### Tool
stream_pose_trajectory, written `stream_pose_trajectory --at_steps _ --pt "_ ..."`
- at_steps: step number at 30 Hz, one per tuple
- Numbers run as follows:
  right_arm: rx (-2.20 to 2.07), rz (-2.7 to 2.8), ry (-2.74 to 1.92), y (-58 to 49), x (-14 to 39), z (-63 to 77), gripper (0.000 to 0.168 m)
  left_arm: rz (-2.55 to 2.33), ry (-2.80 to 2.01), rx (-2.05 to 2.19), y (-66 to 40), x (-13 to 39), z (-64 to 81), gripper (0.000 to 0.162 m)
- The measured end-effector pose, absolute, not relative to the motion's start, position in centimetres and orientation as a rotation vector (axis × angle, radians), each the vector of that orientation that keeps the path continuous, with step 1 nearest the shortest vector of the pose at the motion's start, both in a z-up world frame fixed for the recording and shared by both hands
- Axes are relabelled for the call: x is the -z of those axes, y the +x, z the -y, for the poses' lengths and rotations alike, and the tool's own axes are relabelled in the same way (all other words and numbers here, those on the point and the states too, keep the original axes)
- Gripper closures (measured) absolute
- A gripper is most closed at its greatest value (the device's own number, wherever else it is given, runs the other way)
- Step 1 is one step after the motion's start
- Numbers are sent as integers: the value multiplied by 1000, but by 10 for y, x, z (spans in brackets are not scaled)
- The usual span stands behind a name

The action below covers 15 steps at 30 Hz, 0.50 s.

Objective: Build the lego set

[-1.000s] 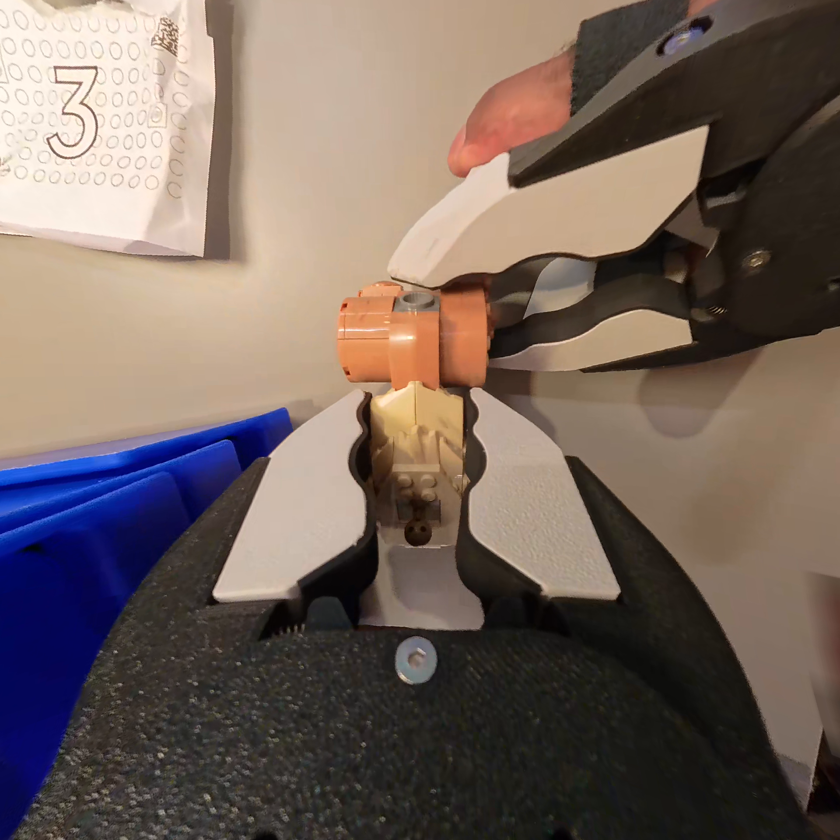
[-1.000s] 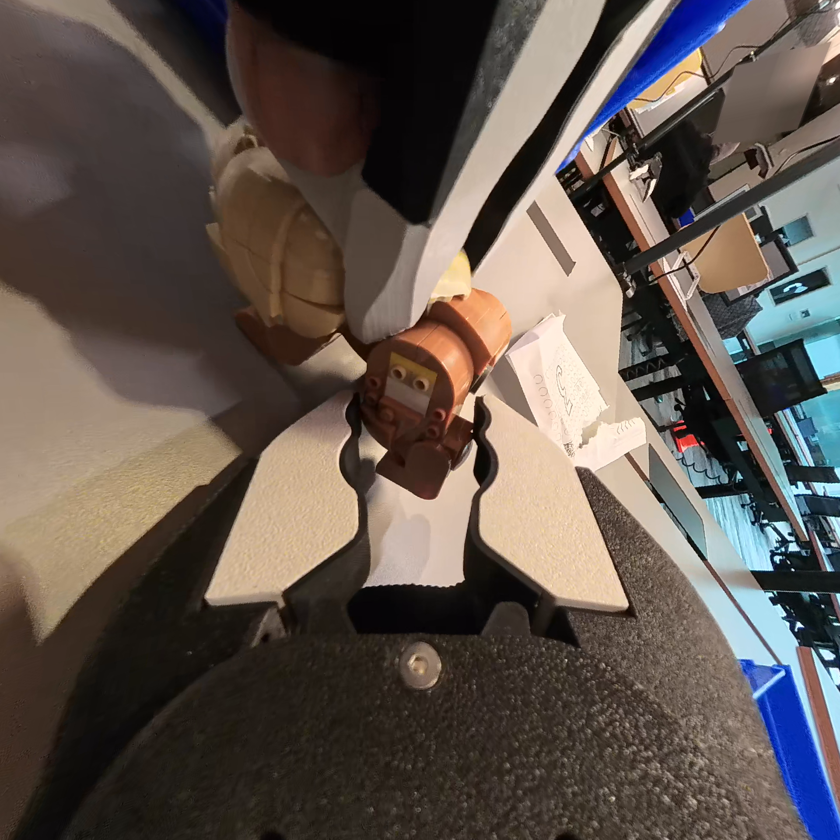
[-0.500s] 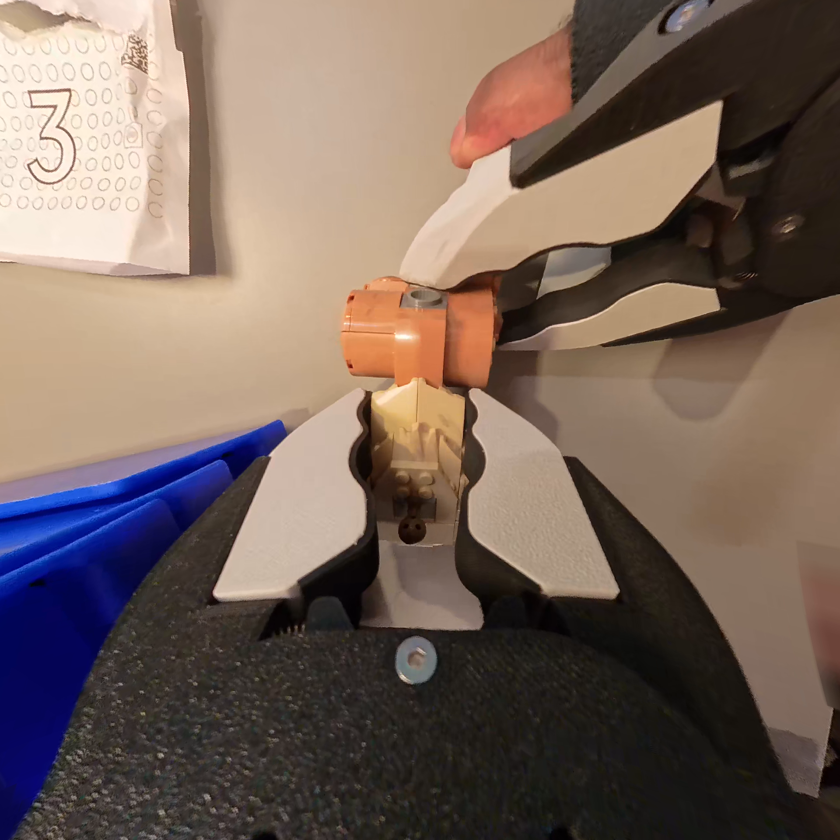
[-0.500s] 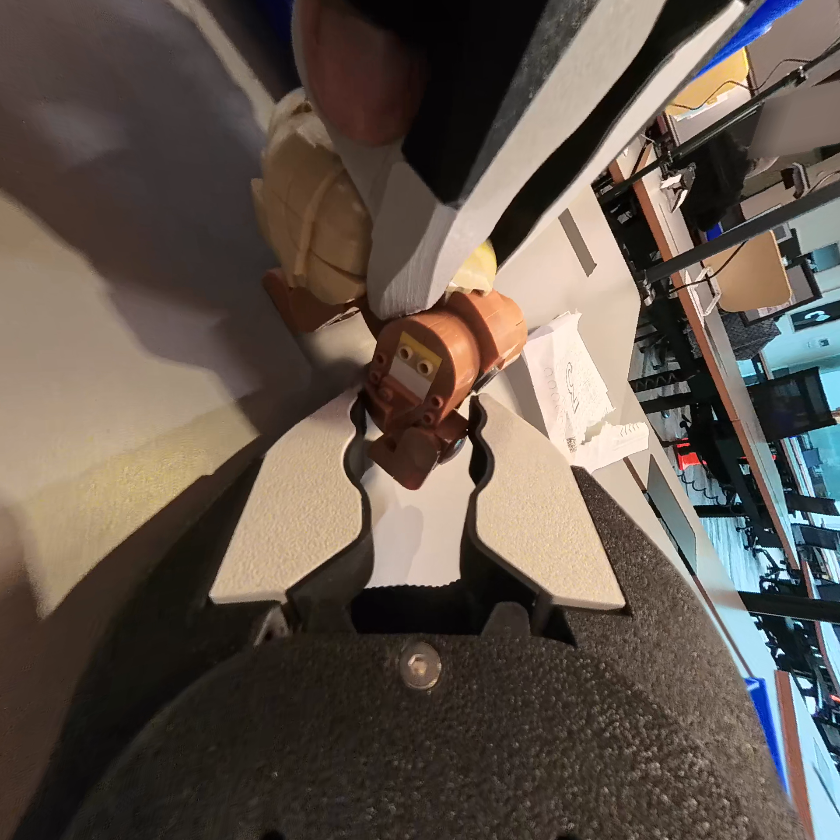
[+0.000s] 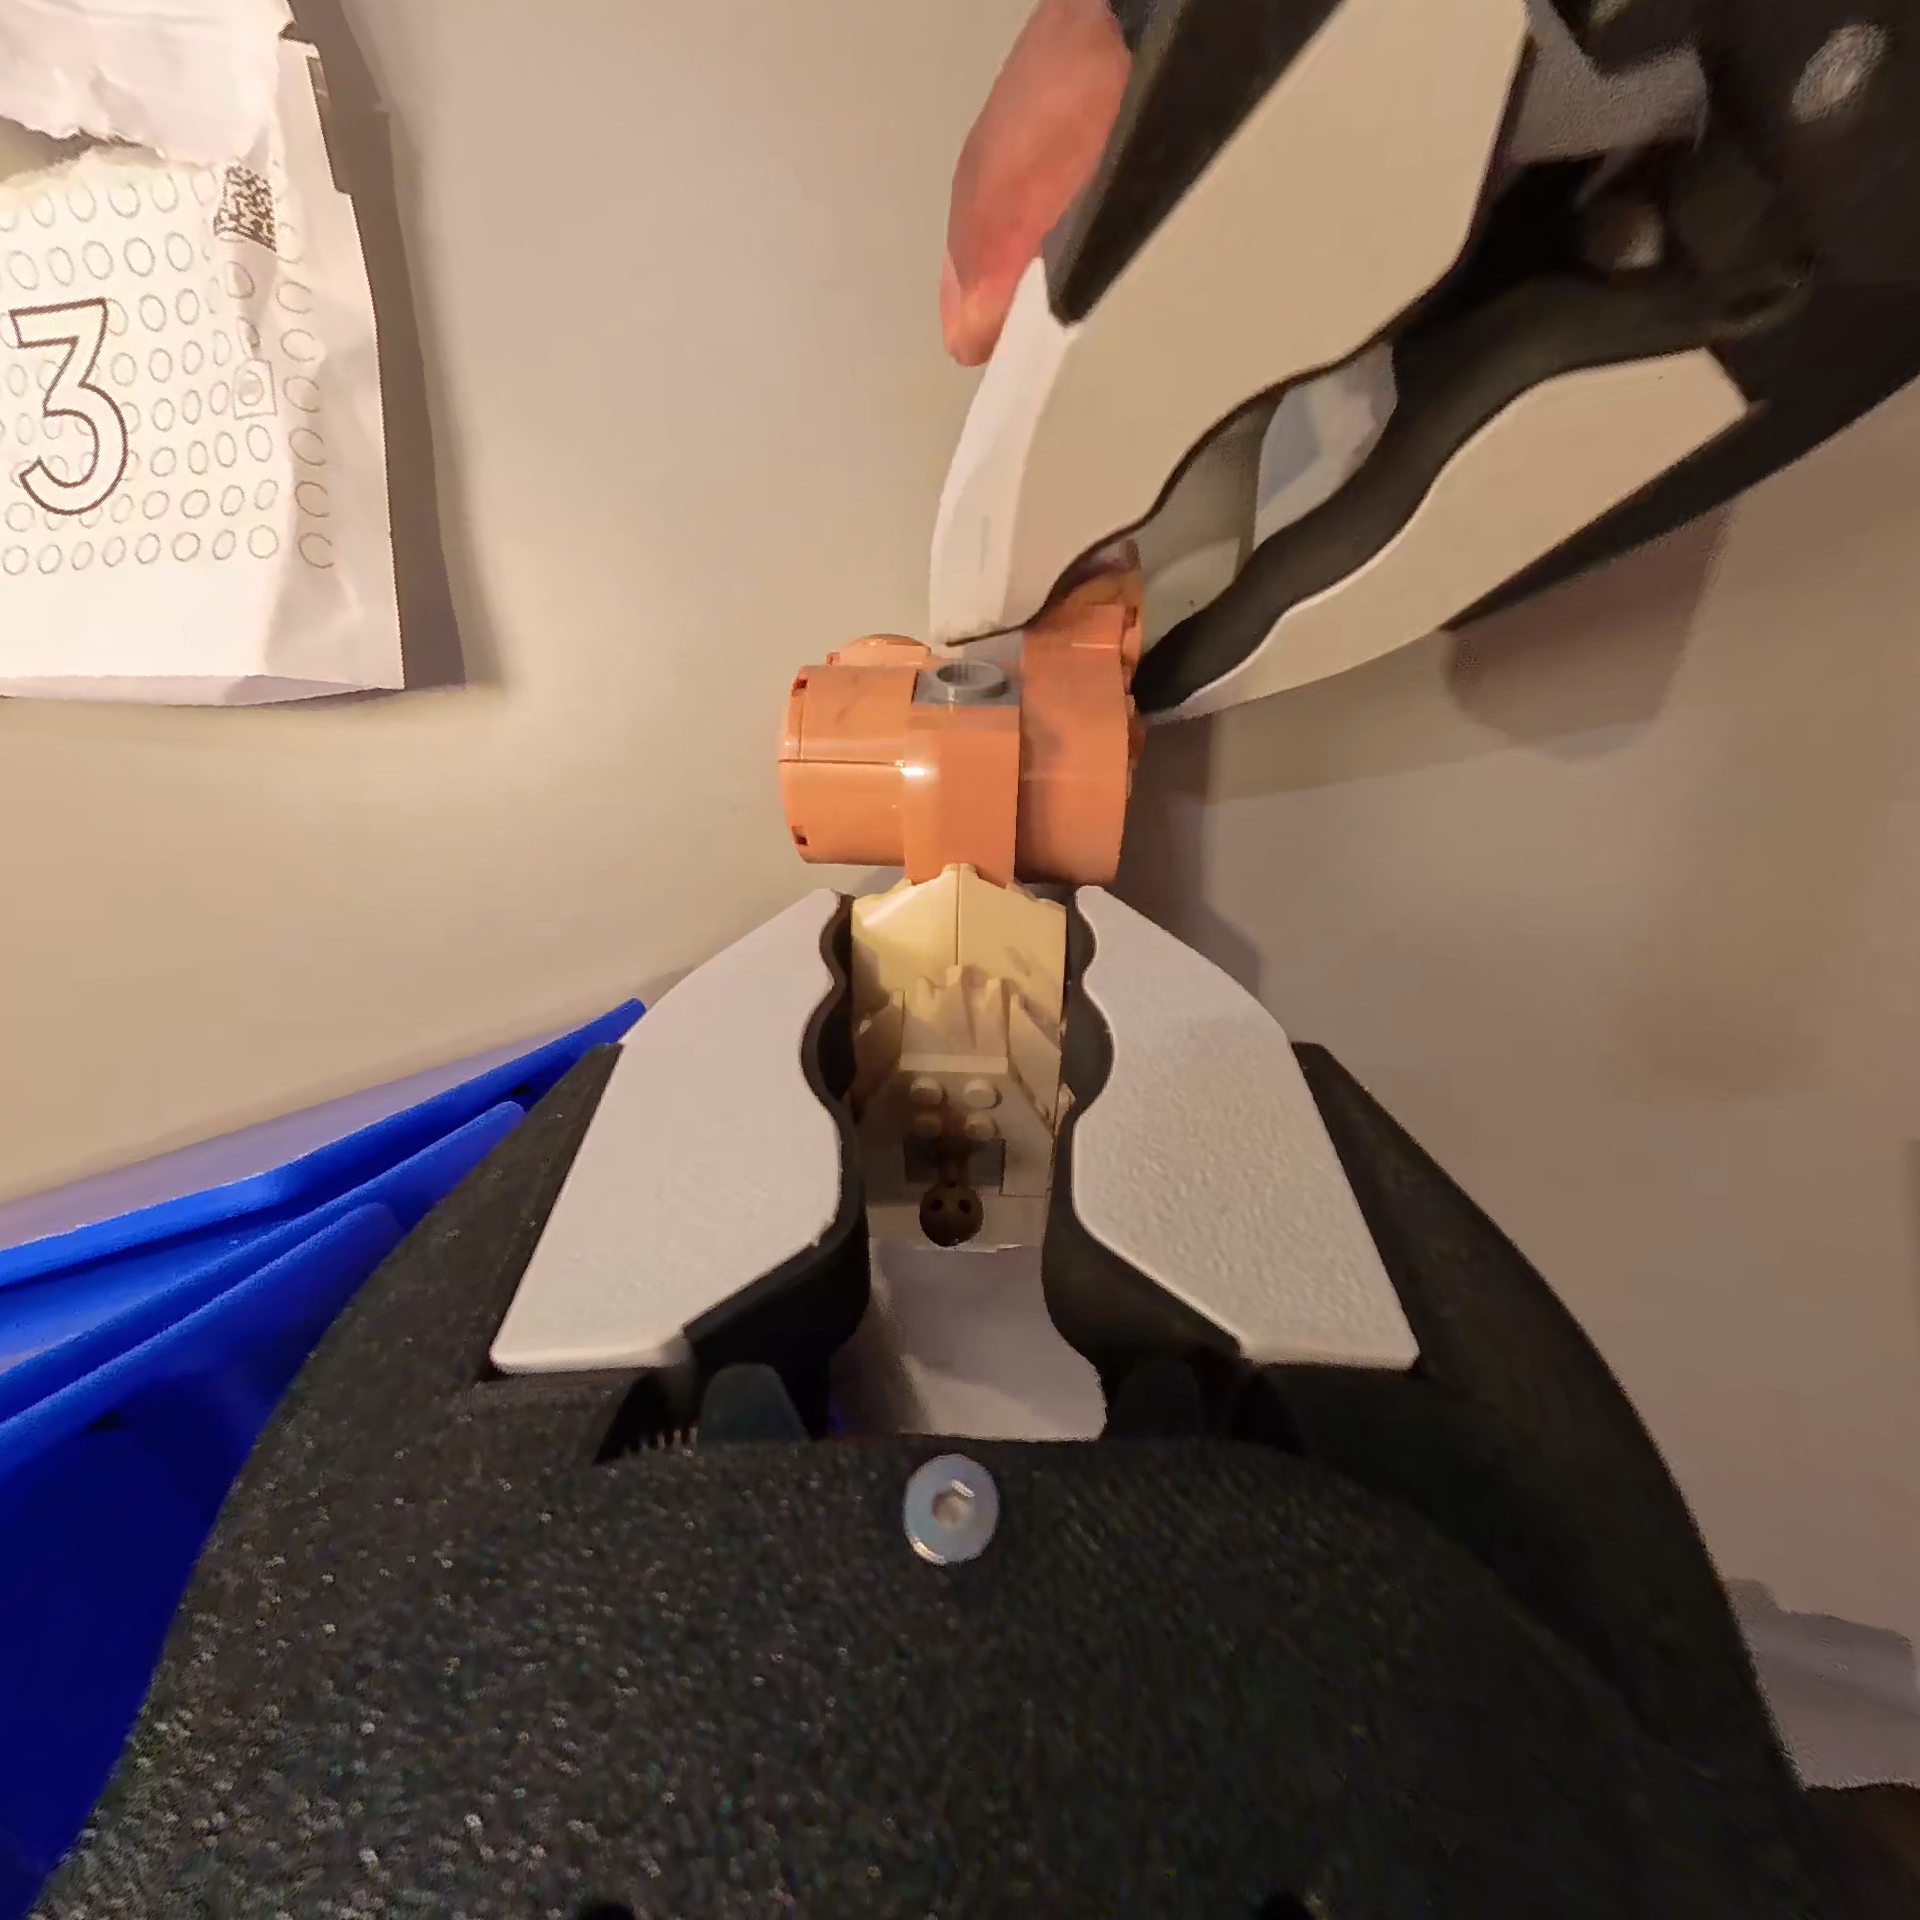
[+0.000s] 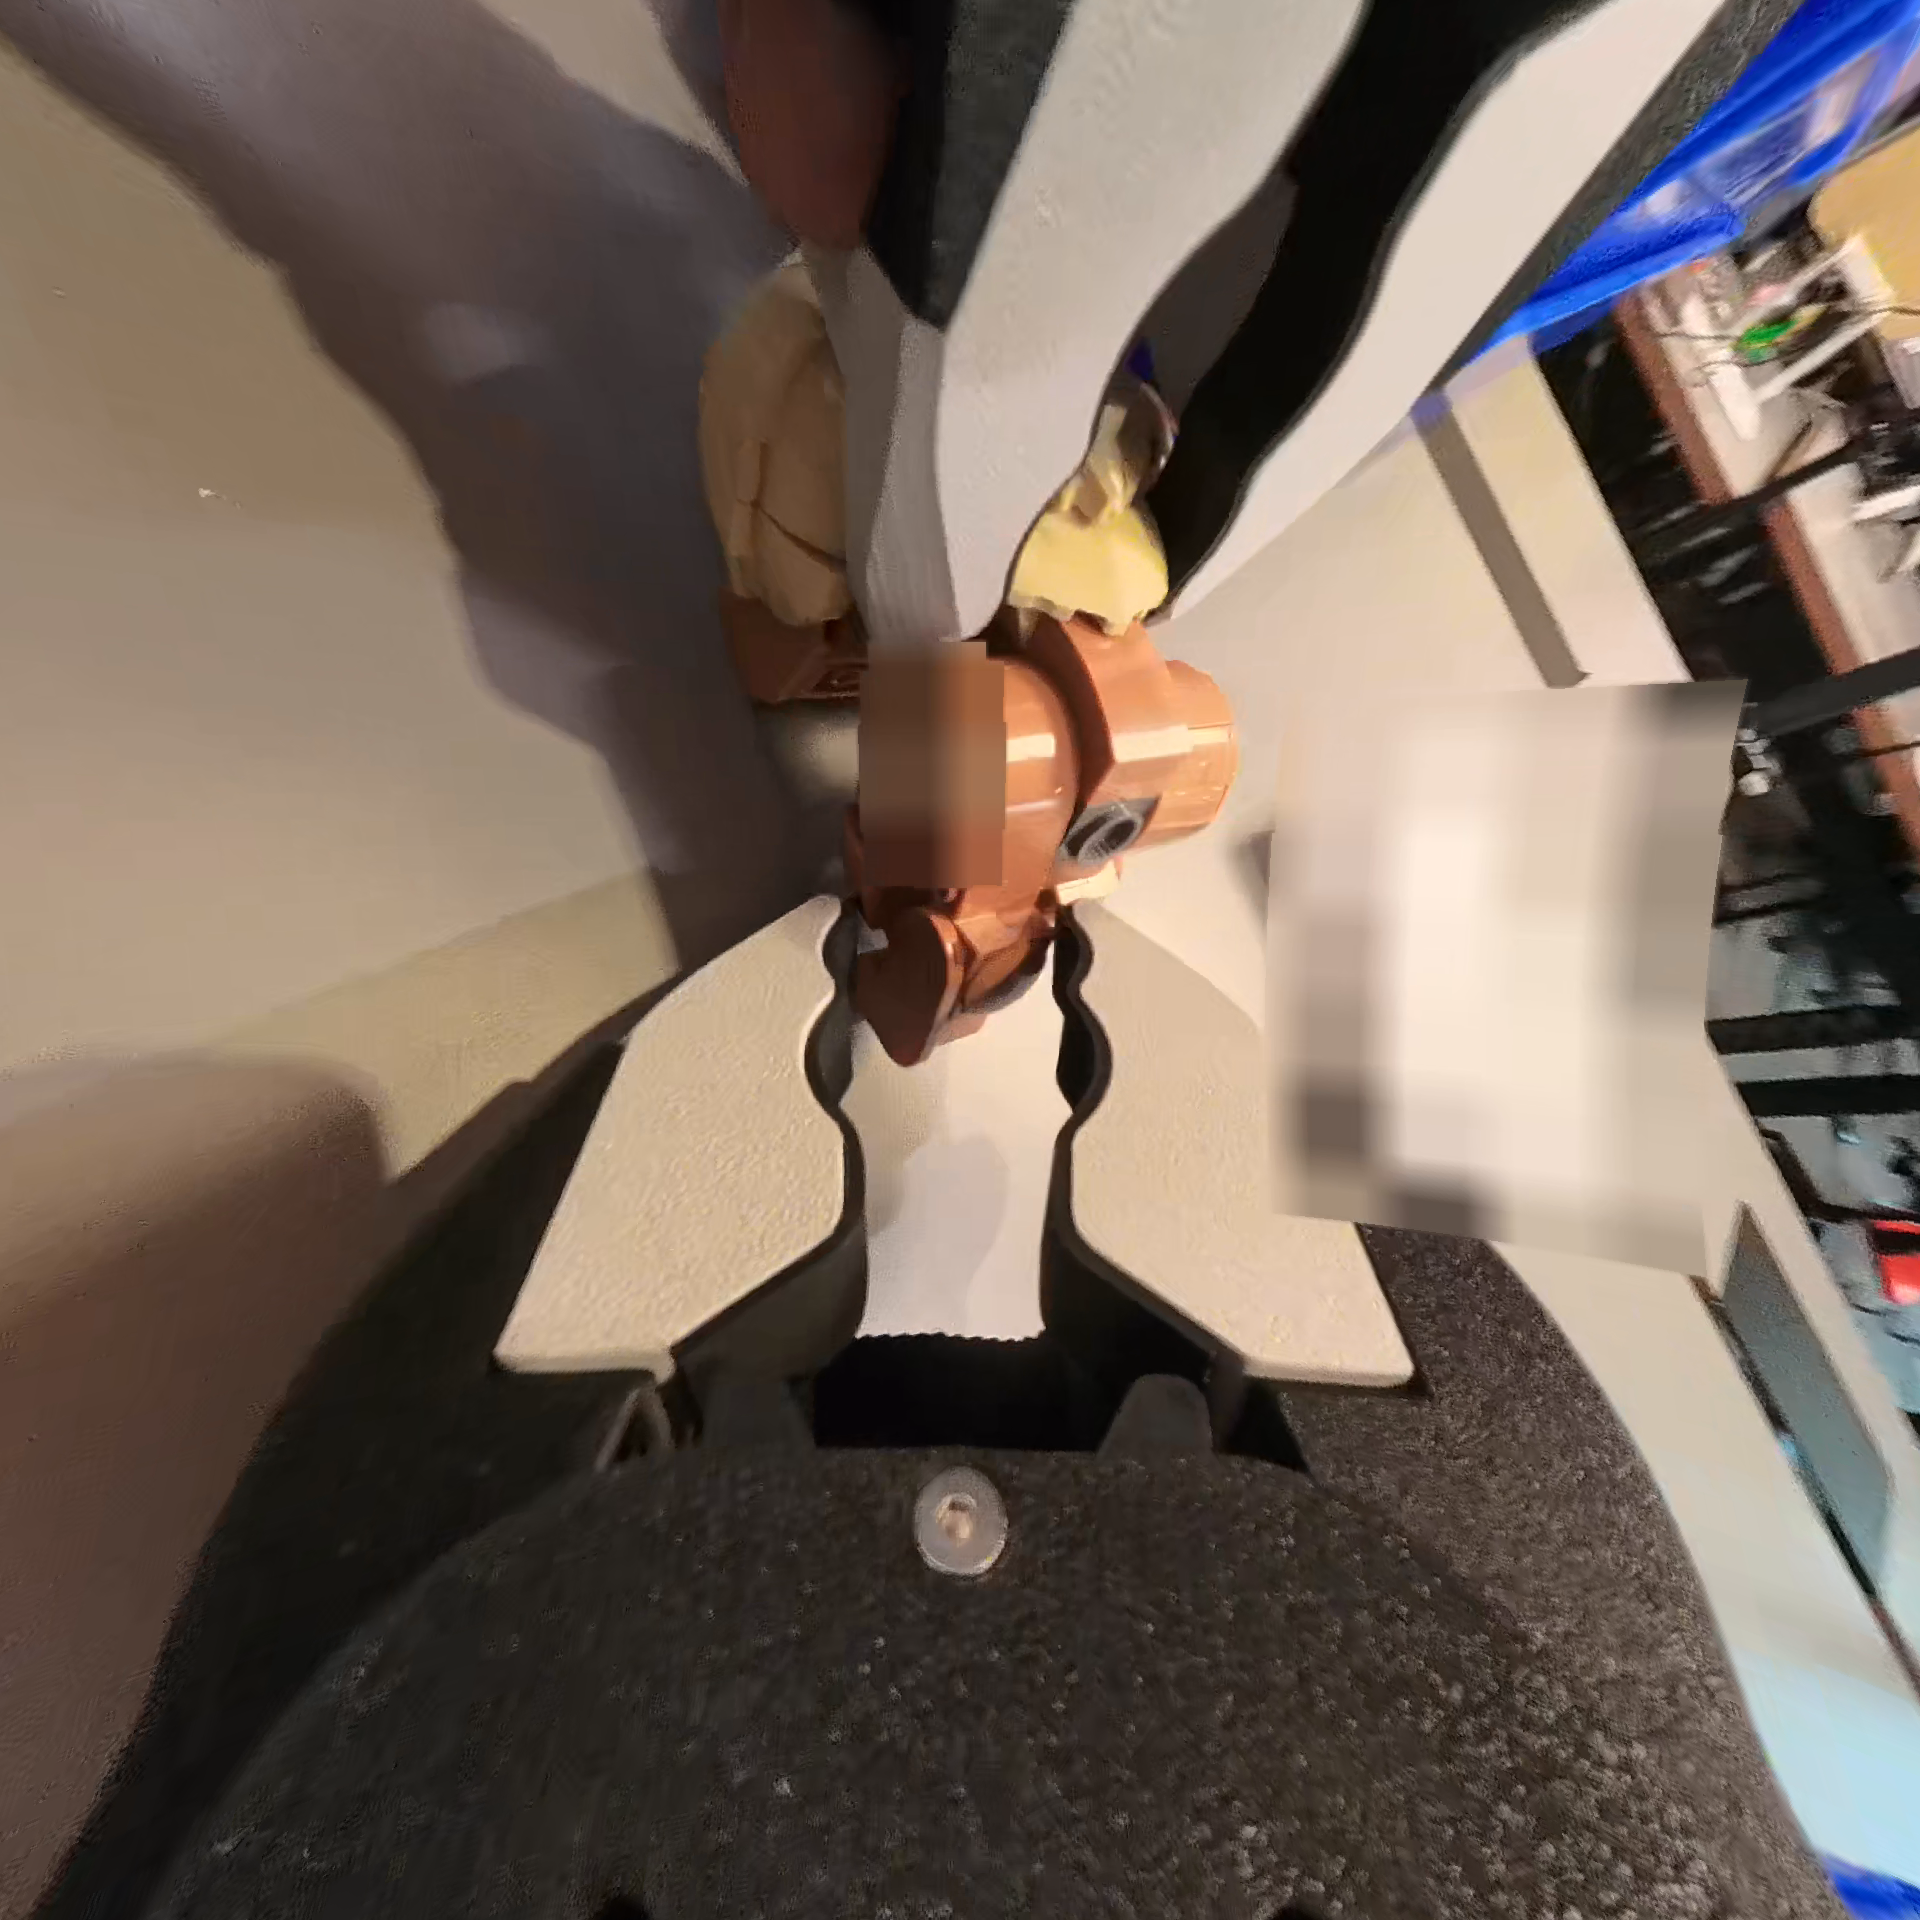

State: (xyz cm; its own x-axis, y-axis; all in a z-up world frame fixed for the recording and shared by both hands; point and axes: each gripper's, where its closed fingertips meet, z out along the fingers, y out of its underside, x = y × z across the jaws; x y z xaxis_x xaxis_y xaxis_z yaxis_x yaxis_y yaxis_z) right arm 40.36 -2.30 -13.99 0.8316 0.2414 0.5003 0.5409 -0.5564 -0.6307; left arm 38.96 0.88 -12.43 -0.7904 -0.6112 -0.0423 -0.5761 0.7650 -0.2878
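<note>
A lego figure has a tan body [image 5: 961, 997] and an orange-brown head block [image 5: 935, 758] with a grey stud on top. My left gripper [image 5: 956, 914] is shut on the tan body, and the head sticks out past its fingertips. My right gripper [image 5: 1070, 655] comes in from the upper right and is shut on the back end of the head block. In the right wrist view, my right gripper [image 6: 956, 935] pinches a brown piece [image 6: 935, 987] at the end of the head [image 6: 1122, 748]. The left gripper [image 6: 1039, 613] reaches down from the top, holding the tan body [image 6: 769, 499].
A torn white paper bag [image 5: 177, 416] lies on the beige table [image 5: 623, 416] at the upper left. A blue bin [image 5: 208, 1299] sits at the lower left and also shows in the right wrist view [image 6: 1714, 177]. A person's thumb [image 5: 1018, 208] rests on the right gripper. Desks and equipment stand beyond the table edge. About 4 centimeters separates my left fingertips from my right.
The right gripper has swung to a steeper angle over the head block while keeping its hold. In the right wrist view the figure has turned and moved towards the centre. The left gripper's hold is unchanged.
</note>
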Motion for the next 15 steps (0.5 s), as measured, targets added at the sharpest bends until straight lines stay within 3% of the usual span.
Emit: stream_pose_trajectory --at_steps 1,9,15 --pt "415 569 -2180 404 141 24 134 -2828 -950 394 390 124 -9 125" --pt "104 521 -2263 398 146 26 138 -2844 -912 385 390 124 -8 125" --pt "131 592 -2313 398 151 24 141 -2851 -914 397 389 125 -8 125"
